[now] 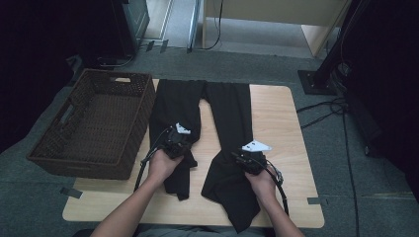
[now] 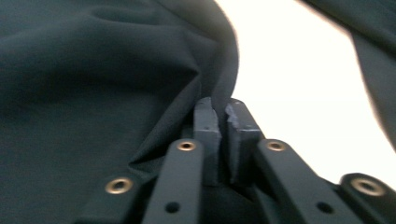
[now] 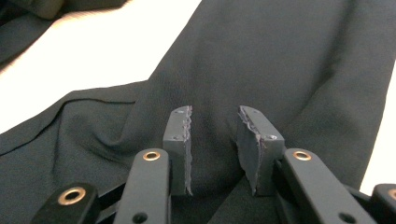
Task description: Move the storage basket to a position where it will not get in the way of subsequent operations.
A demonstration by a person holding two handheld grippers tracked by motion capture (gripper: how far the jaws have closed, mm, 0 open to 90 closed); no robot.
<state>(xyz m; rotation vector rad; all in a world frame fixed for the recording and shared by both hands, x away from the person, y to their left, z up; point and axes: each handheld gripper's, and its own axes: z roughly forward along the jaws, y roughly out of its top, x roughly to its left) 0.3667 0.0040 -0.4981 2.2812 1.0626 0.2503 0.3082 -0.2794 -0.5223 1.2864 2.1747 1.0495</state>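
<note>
- A pair of black trousers [image 1: 217, 118] lies flat on the pale wooden worktop [image 1: 281, 113], its two legs running away from the person and parting in a narrow V that bares the wood between them; the near end bunches into soft folds at the front edge.
- The cloth is smooth, matte and thin, creasing readily into ridges.
- The left hand-held gripper [image 1: 179, 139] sits on the left leg of the trousers. In the left gripper view its grey pads [image 2: 205, 135] are closed almost together, pinching a raised fold of the black fabric [image 2: 93, 93] between them.
- The right hand-held gripper [image 1: 251, 159] rests on the right leg. In the right gripper view its jaws stand partly apart, the worn, ragged-edged pads [image 3: 180, 140] poised over the cloth [image 3: 280, 60] with a gap between them, gripping nothing.
- A dark brown woven basket [image 1: 49, 148], rectangular with cut-out handles, stands at the worktop's left edge, just beside the trousers.
</note>
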